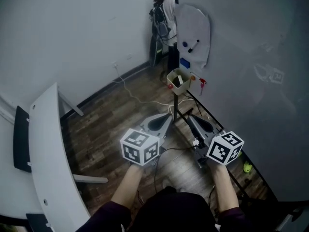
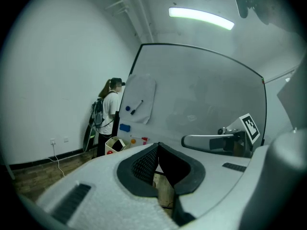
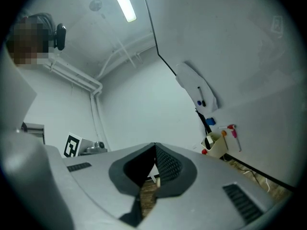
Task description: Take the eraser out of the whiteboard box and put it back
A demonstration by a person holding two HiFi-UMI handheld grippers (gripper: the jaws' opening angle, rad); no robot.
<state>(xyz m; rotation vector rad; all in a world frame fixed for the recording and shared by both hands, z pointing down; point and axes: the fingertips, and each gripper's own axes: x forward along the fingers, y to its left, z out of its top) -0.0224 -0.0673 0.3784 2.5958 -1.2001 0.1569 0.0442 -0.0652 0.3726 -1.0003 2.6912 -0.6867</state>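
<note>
The beige whiteboard box (image 1: 176, 82) hangs at the whiteboard's lower edge, well ahead of both grippers, with a dark eraser (image 1: 177, 80) showing inside it. The box also shows in the left gripper view (image 2: 115, 144) and the right gripper view (image 3: 215, 145). My left gripper (image 1: 169, 116) is held over the floor, jaws touching at the tip and empty (image 2: 158, 145). My right gripper (image 1: 189, 119) is beside it, also shut with nothing in it (image 3: 155, 146). Both point toward the box from a distance.
A whiteboard (image 1: 251, 57) runs along the right, carrying a white sheet (image 1: 194, 30) with a marker and a blue block (image 1: 185, 63). A person (image 1: 164, 13) stands at its far end. A white desk (image 1: 48, 153) curves along the left. Cables (image 1: 140, 98) cross the wooden floor.
</note>
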